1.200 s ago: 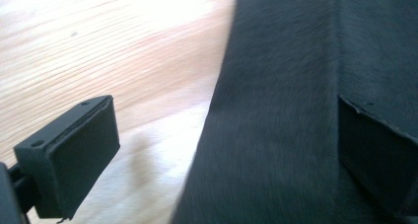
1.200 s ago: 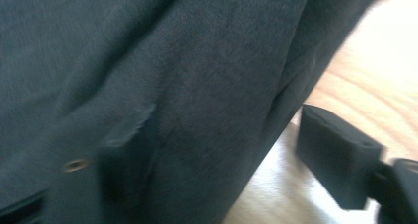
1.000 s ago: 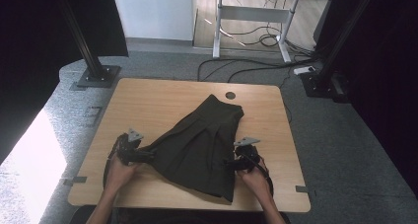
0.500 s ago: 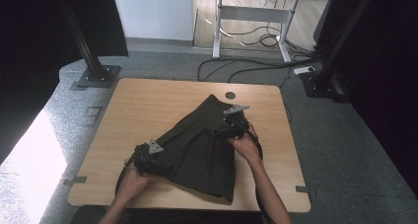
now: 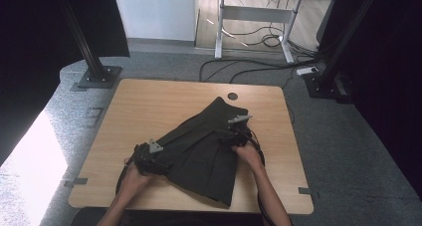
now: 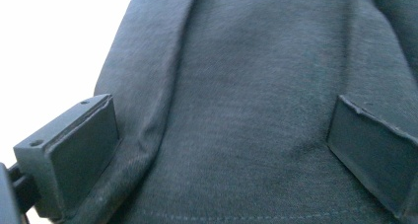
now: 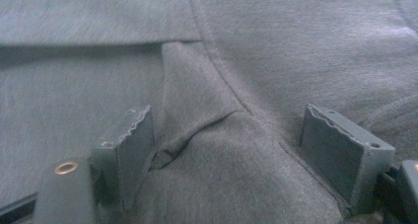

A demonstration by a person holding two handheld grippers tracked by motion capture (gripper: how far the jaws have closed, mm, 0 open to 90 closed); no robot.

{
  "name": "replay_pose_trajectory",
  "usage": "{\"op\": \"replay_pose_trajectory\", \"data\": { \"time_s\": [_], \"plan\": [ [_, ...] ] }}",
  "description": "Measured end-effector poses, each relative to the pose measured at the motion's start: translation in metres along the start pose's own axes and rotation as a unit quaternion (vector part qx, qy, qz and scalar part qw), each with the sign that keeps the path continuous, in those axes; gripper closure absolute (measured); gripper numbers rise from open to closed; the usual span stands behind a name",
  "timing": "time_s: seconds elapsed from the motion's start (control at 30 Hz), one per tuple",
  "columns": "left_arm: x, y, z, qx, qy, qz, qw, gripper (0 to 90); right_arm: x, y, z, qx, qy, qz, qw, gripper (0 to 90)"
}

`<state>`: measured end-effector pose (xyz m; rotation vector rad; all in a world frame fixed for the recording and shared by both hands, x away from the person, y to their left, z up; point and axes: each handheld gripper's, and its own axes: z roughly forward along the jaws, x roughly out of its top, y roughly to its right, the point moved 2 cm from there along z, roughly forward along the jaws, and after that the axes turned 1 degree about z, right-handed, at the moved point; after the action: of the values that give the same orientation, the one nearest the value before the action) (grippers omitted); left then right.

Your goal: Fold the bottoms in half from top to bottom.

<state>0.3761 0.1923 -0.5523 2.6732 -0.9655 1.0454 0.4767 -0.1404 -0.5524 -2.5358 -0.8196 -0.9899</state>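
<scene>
Both grippers have moved inward onto the dark grey pleated fabric skirt (image 5: 201,146): right gripper (image 5: 233,135) jaws closing slightly, unclenched over a fold; left gripper (image 5: 149,159) released.

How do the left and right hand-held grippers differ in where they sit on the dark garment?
The left hand-held gripper sits at the dark garment's near left edge; the right hand-held gripper sits farther up, at its right side. The left straddles smooth cloth, the right a raised fold. Both stand open, pads clear of the fabric.
</scene>
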Motion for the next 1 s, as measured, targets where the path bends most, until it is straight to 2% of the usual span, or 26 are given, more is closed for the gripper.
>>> {"op": "replay_pose_trajectory", "data": {
  "time_s": [0.1, 0.13, 0.17, 0.27, 0.33, 0.37, 0.43, 0.5, 0.53, 0.57, 0.63, 0.73, 0.77, 0.83, 0.87, 0.9, 0.93, 0.97, 1.0],
  "plan": [
    [0.001, -0.013, 0.003, 0.009, -0.005, -0.012, 0.9999, 0.0, -0.012, -0.01, -0.01, -0.016, -0.011, 0.0, 0.9998, 19.1],
    [0.001, -0.018, 0.005, 0.006, -0.006, -0.019, 0.9998, 0.0, -0.021, -0.019, -0.018, -0.023, -0.013, 0.004, 0.9996, 18.1],
    [0.002, -0.024, 0.007, 0.002, -0.007, -0.028, 0.9996, 0.0, -0.021, -0.019, -0.018, -0.023, -0.013, 0.004, 0.9996, 18.1],
    [0.005, -0.043, 0.014, 0.001, -0.01, -0.056, 0.9984, 0.0, -0.036, -0.035, -0.03, -0.029, -0.014, 0.009, 0.9994, 16.3],
    [0.009, -0.054, 0.021, -0.004, -0.011, -0.072, 0.9973, 0.0, -0.046, -0.047, -0.037, -0.034, -0.016, 0.004, 0.9993, 16.0],
    [0.011, -0.058, 0.023, -0.007, -0.013, -0.079, 0.9967, 0.0, -0.049, -0.052, -0.04, -0.036, -0.015, 0.011, 0.9992, 15.0],
    [0.015, -0.062, 0.027, -0.007, -0.015, -0.079, 0.9967, 0.0, -0.052, -0.06, -0.045, -0.034, -0.022, 0.013, 0.9991, 14.3],
    [0.018, -0.062, 0.024, 0.002, -0.023, -0.064, 0.9977, 0.0, -0.049, -0.062, -0.051, -0.027, -0.031, 0.018, 0.999, 15.7],
    [0.019, -0.054, 0.014, 0.028, -0.025, -0.041, 0.9985, 1.9, -0.039, -0.06, -0.06, -0.019, -0.026, 0.018, 0.9993, 18.0],
    [0.019, -0.054, 0.014, 0.028, -0.025, -0.041, 0.9985, 3.3, -0.039, -0.06, -0.06, -0.019, -0.026, 0.018, 0.9993, 18.0],
    [0.018, -0.044, 0.003, 0.022, -0.016, -0.031, 0.9992, 3.0, -0.026, -0.055, -0.069, -0.023, -0.012, 0.011, 0.9996, 18.1],
    [0.011, -0.029, -0.011, 0.001, 0.003, -0.033, 0.9995, 2.4, -0.003, -0.042, -0.073, -0.037, 0.0, -0.006, 0.9993, 17.8],
    [0.009, -0.024, -0.014, -0.007, 0.0, -0.03, 0.9995, 2.4, 0.004, -0.036, -0.071, -0.042, 0.0, -0.006, 0.9991, 17.2],
    [0.006, -0.015, -0.016, -0.009, -0.006, -0.022, 0.9997, 0.6, 0.015, -0.022, -0.062, -0.046, -0.003, 0.0, 0.999, 17.1],
    [0.002, -0.01, -0.014, -0.022, -0.012, -0.023, 0.9994, 0.5, 0.02, -0.008, -0.049, -0.048, -0.01, 0.007, 0.9987, 16.8],
    [0.002, -0.01, -0.014, -0.022, -0.012, -0.023, 0.9994, 0.2, 0.021, -0.003, -0.041, -0.047, -0.017, 0.011, 0.9987, 16.7],
    [0.0, -0.009, -0.011, -0.023, -0.017, -0.023, 0.9993, 0.2, 0.021, -0.003, -0.041, -0.047, -0.017, 0.011, 0.9987, 16.7],
    [-0.001, -0.008, -0.007, -0.019, -0.023, -0.021, 0.9993, 0.0, 0.018, 0.007, -0.025, -0.038, -0.029, 0.022, 0.9986, 16.7],
    [-0.002, -0.008, -0.004, -0.021, -0.027, -0.023, 0.9991, 0.0, 0.018, 0.007, -0.025, -0.038, -0.029, 0.022, 0.9986, 16.7]
  ]
}}
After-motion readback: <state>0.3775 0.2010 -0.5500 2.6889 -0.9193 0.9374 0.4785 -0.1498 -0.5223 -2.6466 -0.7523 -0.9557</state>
